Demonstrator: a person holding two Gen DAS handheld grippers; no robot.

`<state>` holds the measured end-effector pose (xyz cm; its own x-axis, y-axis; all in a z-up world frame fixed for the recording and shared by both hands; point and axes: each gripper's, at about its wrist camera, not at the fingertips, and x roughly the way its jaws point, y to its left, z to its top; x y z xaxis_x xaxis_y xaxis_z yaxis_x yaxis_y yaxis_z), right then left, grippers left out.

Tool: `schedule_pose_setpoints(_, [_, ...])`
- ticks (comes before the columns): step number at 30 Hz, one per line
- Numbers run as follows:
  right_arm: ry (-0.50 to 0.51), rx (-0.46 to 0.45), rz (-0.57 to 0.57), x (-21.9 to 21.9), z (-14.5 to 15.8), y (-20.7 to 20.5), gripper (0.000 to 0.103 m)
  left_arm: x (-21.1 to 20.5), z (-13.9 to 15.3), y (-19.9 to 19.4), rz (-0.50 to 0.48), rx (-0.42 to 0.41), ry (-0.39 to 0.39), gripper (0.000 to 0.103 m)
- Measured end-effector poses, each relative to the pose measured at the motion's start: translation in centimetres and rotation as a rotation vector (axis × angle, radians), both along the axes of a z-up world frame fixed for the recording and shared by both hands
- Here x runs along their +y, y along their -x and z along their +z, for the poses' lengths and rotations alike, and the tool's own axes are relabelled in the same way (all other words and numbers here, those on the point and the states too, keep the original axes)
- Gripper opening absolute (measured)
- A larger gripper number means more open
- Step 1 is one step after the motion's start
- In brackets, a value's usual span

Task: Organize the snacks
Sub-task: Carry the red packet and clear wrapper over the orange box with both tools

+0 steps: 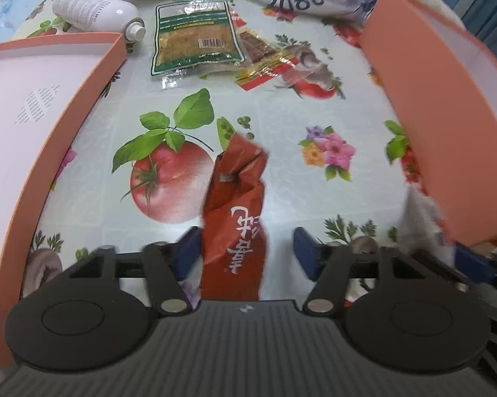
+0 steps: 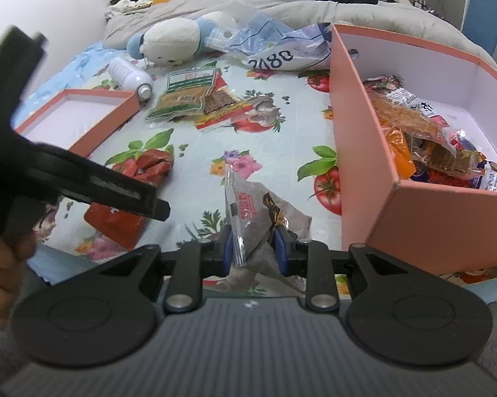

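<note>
Floral oilcloth tabletop (image 1: 281, 106), cluttered. We see the crumpled red foil snack packet (image 1: 235, 218) lying mid-cloth between the left gripper (image 1: 246, 248) jaws, which stand apart, not pinching it. Right gripper (image 2: 253, 248) is clamped on a grey plastic snack bag (image 2: 265, 218) beside the salmon cardboard box (image 2: 357, 152). Risks: the red packet stays behind; the grey bag snags the box wall.

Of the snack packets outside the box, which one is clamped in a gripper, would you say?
The grey crinkled foil packet, pinched in the right gripper. The red packet sits loose between the left gripper's open pads; the green-bordered packet lies untouched.
</note>
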<state>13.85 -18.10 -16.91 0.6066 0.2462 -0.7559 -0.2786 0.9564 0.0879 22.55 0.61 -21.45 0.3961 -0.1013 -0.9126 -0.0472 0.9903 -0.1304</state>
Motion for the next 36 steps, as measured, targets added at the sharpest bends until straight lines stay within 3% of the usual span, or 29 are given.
schedule_pose_setpoints(6, [-0.014, -0.018, -0.009, -0.3, 0.8, 0.2, 0.029, -0.7, 0.4, -0.4, -0.003, -0.015, -0.016, 0.039])
schedule_pose_setpoints(11, [-0.035, -0.052, -0.015, -0.7, 2.7, 0.8, 0.029, -0.6, 2.9, 1.2, 0.013, -0.050, 0.015, 0.037])
schedule_pose_setpoints(16, [-0.065, -0.106, -0.028, -1.4, 5.8, 1.7, 0.029, -0.1, 7.2, 3.2, 0.045, -0.100, 0.062, 0.037])
schedule_pose_setpoints(26, [-0.118, -0.195, -0.081, -4.0, 11.8, 4.0, 0.029, -2.3, 15.4, 6.5, 0.020, -0.215, 0.128, 0.037])
schedule_pose_setpoints(31, [-0.116, -0.246, -0.124, -5.8, 13.9, 4.5, 0.029, -4.4, 17.7, 7.1, -0.028, -0.272, 0.138, 0.037])
schedule_pose_setpoints(36, [-0.095, -0.256, -0.174, -7.5, 13.7, 3.8, 0.029, -6.6, 18.3, 6.5, -0.073, -0.275, 0.155, 0.037])
